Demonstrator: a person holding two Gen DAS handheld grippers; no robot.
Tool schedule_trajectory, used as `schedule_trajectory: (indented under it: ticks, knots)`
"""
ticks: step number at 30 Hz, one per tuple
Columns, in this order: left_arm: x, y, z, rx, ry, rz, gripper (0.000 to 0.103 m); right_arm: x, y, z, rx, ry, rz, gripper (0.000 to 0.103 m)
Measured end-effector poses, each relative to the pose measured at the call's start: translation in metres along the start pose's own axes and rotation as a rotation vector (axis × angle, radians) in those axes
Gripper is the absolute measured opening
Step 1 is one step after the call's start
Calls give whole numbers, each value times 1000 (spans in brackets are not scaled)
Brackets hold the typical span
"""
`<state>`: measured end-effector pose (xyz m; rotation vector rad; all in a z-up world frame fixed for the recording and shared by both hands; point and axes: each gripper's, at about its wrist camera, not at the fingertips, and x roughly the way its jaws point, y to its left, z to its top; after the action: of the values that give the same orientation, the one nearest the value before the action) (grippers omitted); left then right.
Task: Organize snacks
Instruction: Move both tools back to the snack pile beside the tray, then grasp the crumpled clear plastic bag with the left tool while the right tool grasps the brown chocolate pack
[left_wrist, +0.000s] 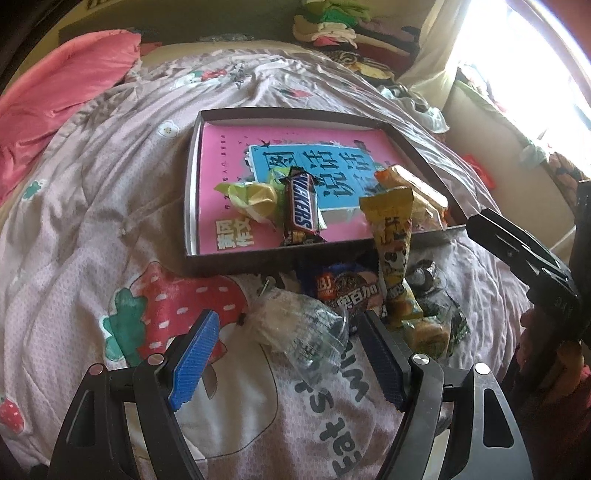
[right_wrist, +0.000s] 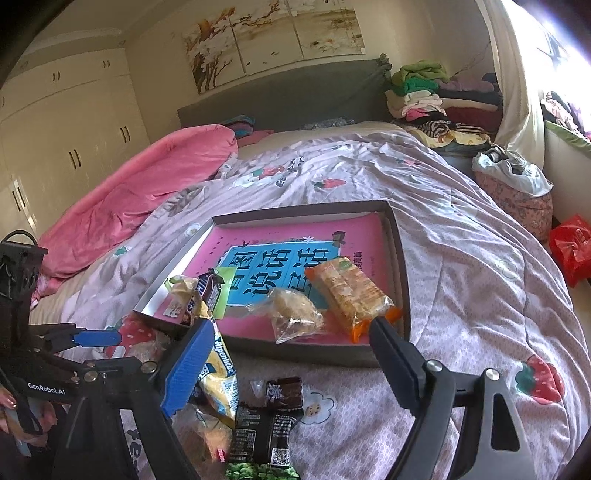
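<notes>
Centrally, in both views, a shallow dark box (left_wrist: 229, 266) is being seen lying on a strawberry-print quilt (left_wrist: 92, 229), with a pink book (left_wrist: 236, 147) filling its floor. In the left wrist view a Snickers bar (left_wrist: 301, 206) and a green-yellow wrapper (left_wrist: 251, 195) are being shown low in the box, near its near rim, while a yellow packet (left_wrist: 391, 236) is being draped across that rim at lower right of the box. The upper half of the book is being left uncovered.

Below the rim, on the quilt, a clear cake bag (left_wrist: 295, 328) and a dark packet (left_wrist: 347, 291) are being shown clustered between the blue pads. The left gripper (left_wrist: 288, 332) is being held released, its jaws spread to either side of the clear bag, not closed on it.

In the right wrist view an orange biscuit pack (right_wrist: 347, 291) and a clear pastry bag (right_wrist: 295, 314) are being seen in the box's lower right corner. The right gripper (right_wrist: 288, 339) is being held released too, its jaws well apart over the near rim. Bare quilt is being shown to the right of the box.
</notes>
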<state>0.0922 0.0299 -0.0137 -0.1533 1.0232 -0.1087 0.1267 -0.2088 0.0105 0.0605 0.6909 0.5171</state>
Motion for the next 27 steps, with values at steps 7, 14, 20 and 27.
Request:
schedule_trajectory:
  ticks: [7, 14, 20, 27]
  knots:
    - [0, -1, -3, 12, 3, -3, 79, -2, 1, -6, 10, 28, 7, 85]
    - [3, 4, -4, -3, 7, -12, 79, 2, 4, -16, 11, 89, 12, 85]
    - [6, 9, -4, -15, 11, -20, 79, 2, 10, -24, -1, 121, 9, 85]
    - [10, 10, -4, -17, 11, -30, 79, 7, 10, -30, 6, 158, -4, 85]
